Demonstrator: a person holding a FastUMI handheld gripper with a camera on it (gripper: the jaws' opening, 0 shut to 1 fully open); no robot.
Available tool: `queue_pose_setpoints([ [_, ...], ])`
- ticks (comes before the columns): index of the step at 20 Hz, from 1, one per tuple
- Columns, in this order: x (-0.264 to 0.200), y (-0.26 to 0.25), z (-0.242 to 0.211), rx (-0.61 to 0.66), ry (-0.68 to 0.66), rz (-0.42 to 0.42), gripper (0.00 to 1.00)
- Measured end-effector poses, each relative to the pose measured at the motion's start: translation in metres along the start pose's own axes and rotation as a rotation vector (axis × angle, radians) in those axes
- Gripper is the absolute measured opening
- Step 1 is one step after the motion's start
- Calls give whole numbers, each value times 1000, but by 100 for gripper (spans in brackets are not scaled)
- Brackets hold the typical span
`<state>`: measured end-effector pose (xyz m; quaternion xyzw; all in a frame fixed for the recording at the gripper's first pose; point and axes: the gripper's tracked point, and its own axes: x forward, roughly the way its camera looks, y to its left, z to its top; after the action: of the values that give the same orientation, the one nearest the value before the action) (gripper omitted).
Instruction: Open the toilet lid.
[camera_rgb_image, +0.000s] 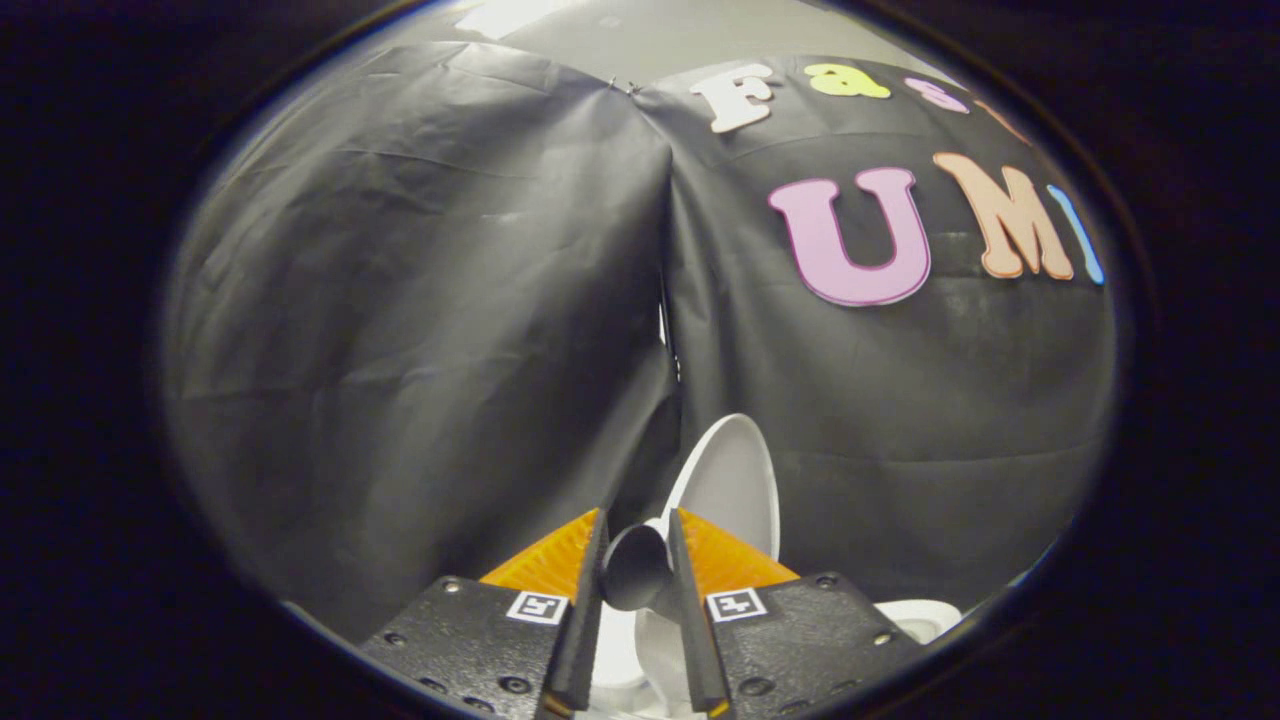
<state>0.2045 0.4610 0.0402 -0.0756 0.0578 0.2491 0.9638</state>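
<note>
The white toilet lid (732, 485) is lifted and stands nearly upright, tilted a little, just beyond my fingers in front of the black cloth wall. My gripper (637, 520) is shut on the lid's near edge. A dark, rounded, shadowed part (635, 570) sits pinched between the two fingers, and I cannot tell whether it is a knob or the lid's own rim. More white of the lid (660, 650) shows lower down in the narrow gap between the fingers.
A piece of the white toilet body (925, 617) shows low on the right, beside the right finger. The black cloth wall (420, 330) hangs close behind, with a seam (665, 300) running down its middle towards the lid.
</note>
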Motion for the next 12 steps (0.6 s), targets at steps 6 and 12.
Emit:
queue_pose_setpoints([
  [6,-29,-21,33,-34,-68,-44,55],
  [12,-86,-89,41,-1,-91,-190,55],
])
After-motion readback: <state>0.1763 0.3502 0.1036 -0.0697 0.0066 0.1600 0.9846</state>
